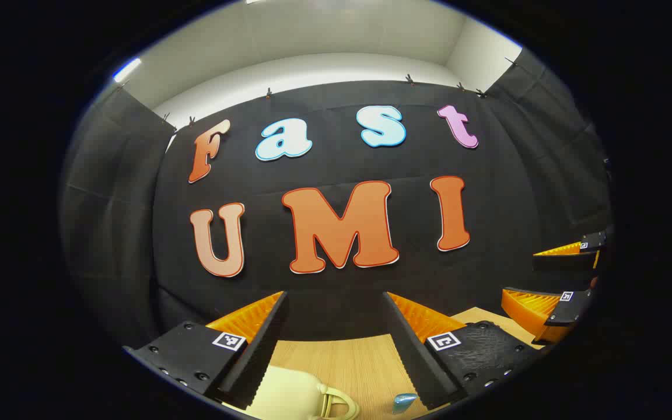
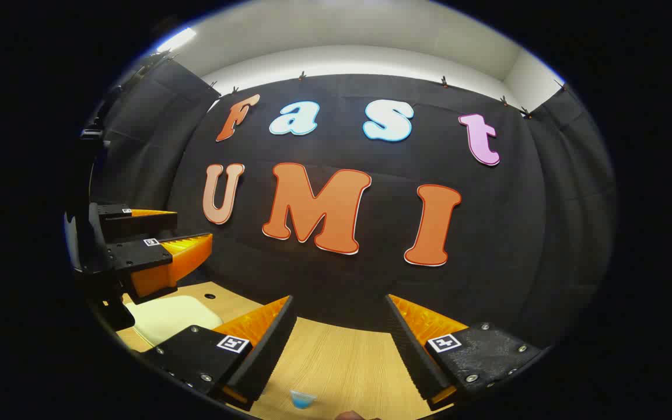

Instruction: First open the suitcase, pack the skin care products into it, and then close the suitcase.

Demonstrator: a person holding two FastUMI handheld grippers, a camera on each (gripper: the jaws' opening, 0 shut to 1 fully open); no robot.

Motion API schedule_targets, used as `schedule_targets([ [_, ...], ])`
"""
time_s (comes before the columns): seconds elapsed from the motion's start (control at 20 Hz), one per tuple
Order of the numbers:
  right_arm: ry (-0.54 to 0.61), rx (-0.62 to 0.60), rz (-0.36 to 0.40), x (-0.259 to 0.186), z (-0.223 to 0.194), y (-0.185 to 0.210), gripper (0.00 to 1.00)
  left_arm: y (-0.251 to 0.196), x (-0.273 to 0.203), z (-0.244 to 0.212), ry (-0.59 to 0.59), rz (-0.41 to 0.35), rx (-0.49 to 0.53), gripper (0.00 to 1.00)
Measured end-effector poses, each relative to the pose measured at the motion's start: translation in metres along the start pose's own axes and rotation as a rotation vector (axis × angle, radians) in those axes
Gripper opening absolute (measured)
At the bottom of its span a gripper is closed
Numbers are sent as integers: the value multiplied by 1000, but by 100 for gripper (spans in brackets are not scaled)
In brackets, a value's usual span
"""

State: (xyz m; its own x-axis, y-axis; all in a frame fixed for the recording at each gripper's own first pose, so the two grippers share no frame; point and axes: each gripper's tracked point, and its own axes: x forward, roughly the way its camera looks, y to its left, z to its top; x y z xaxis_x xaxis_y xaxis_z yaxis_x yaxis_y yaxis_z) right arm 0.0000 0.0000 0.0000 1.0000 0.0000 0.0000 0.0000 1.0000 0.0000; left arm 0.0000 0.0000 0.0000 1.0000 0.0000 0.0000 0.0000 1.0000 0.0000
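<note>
No legible text, brand or number is borne by any object, and only small square black-and-white coded markers (image 1: 228,341) are carried on the gripper fingers, with no readable characters.

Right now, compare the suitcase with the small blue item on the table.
The suitcase is cream and bulky with a loop handle; the blue item is tiny by comparison. The suitcase lies under the left gripper's near finger; the blue item sits by the other finger. Both rest on the wooden table, untouched.
</note>
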Motion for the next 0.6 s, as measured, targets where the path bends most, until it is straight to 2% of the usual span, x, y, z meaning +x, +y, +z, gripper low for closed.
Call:
schedule_targets([
  [0.6, 1, 5, 41, 12, -3, 12, 96, 16, -1, -2, 5, 38, 28, 100],
])
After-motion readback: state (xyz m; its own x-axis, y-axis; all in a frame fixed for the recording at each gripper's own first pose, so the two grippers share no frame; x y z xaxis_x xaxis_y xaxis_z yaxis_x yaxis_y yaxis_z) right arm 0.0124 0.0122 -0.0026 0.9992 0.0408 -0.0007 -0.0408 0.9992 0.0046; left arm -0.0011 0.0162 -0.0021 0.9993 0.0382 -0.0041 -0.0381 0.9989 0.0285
